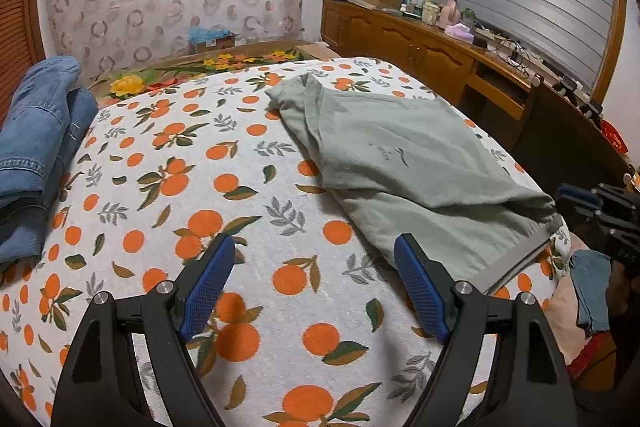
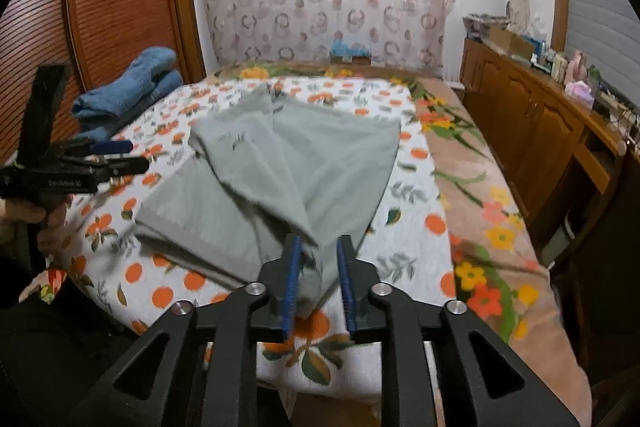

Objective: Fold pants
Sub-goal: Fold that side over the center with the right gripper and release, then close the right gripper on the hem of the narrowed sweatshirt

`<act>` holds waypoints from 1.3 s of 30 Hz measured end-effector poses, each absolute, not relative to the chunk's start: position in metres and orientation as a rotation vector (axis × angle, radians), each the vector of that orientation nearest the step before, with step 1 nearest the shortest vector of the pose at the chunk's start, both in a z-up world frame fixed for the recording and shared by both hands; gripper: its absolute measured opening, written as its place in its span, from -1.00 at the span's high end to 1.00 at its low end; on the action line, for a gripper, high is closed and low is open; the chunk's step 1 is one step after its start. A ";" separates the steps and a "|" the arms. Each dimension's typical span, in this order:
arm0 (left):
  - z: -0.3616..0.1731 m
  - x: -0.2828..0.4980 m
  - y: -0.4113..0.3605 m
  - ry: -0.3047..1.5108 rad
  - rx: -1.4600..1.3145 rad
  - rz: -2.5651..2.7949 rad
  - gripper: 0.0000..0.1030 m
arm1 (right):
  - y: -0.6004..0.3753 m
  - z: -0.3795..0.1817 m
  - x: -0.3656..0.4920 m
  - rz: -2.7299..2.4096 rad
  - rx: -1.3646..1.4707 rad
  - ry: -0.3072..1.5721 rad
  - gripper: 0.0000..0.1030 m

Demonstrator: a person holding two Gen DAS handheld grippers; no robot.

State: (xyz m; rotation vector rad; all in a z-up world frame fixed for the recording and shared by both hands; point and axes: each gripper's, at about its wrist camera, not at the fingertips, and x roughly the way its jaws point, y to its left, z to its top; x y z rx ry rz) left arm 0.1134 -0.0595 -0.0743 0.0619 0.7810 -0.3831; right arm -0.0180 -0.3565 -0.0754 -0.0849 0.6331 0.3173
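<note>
Grey-green pants (image 1: 400, 155) lie partly folded on the orange-print bedspread (image 1: 180, 195), the waistband end at the near right edge of the bed. My left gripper (image 1: 315, 241) hovers open over bare bedspread just left of the pants, with nothing between its fingers. In the right wrist view, the pants (image 2: 300, 155) run from the middle of the bed to my right gripper (image 2: 320, 241). Its jaws stand a little apart around a bunched fold of the cloth, which lies by the left pad and clear of the right one. The left gripper (image 2: 120, 157) shows at the left edge.
Folded blue jeans (image 1: 40, 131) are stacked at the far left of the bed, by a wooden louvred door (image 2: 112, 7). A wooden sideboard (image 1: 420, 43) with clutter on it runs along the right side. A flowered blanket (image 2: 480, 211) covers the bed's right edge.
</note>
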 end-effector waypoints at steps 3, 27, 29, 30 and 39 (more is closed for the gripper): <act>-0.071 0.114 -0.055 0.771 0.053 -0.375 -0.60 | -0.353 -0.068 -0.018 0.329 -0.087 0.609 0.50; -0.057 0.115 -0.019 0.721 0.035 -0.296 -0.60 | -0.257 -0.075 0.072 0.562 -0.200 0.632 0.28; -0.059 0.115 -0.015 0.723 0.031 -0.291 -0.60 | -0.248 -0.075 0.077 0.583 -0.217 0.643 0.28; -0.060 0.115 -0.014 0.726 0.028 -0.289 -0.60 | -0.244 -0.076 0.081 0.590 -0.227 0.648 0.29; -0.066 0.116 -0.006 0.737 0.018 -0.278 -0.60 | -0.212 -0.093 0.110 0.624 -0.310 0.712 0.39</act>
